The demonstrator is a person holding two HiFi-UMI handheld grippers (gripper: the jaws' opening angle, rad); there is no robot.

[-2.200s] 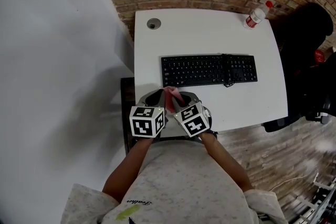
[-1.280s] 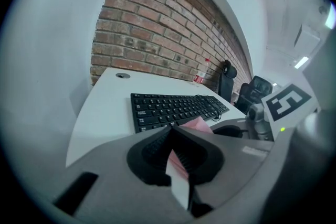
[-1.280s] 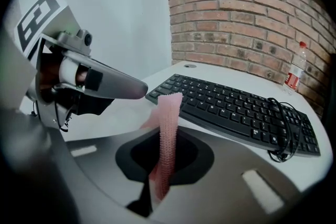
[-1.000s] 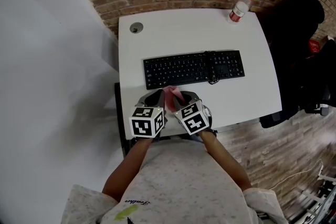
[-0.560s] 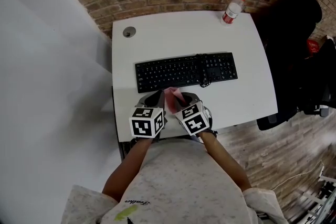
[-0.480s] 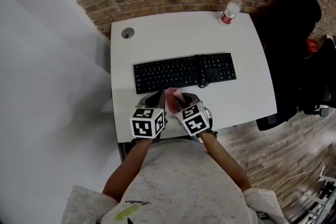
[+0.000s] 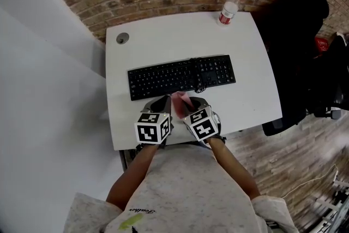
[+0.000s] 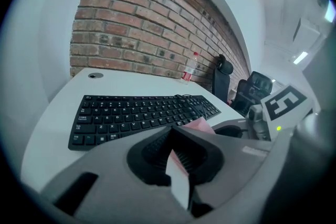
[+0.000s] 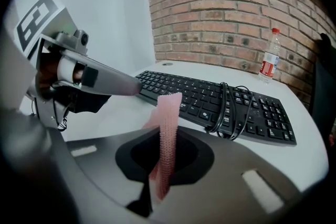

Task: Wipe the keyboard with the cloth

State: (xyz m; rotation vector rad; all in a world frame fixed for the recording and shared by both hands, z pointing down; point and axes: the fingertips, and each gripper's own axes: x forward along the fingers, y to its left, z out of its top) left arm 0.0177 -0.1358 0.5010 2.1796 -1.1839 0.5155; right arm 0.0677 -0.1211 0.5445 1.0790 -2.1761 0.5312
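Clamped tight in right gripper: cloth, pink, waffle-textured, standing up as a narrow folded strip. Held just off keyboard near edge, about mid-length, not touching keys. Left gripper pinched together, no cloth between jaws, just left of cloth, off same near edge. Keyboard straight ahead of both, long axis left-right across the reach; black, full-size, cable looped over keys right of centre. Probably next: forward and down onto keys with right, then strokes along long axis. Cable a likely snag.

One keyboard, one bottle (one cloth)
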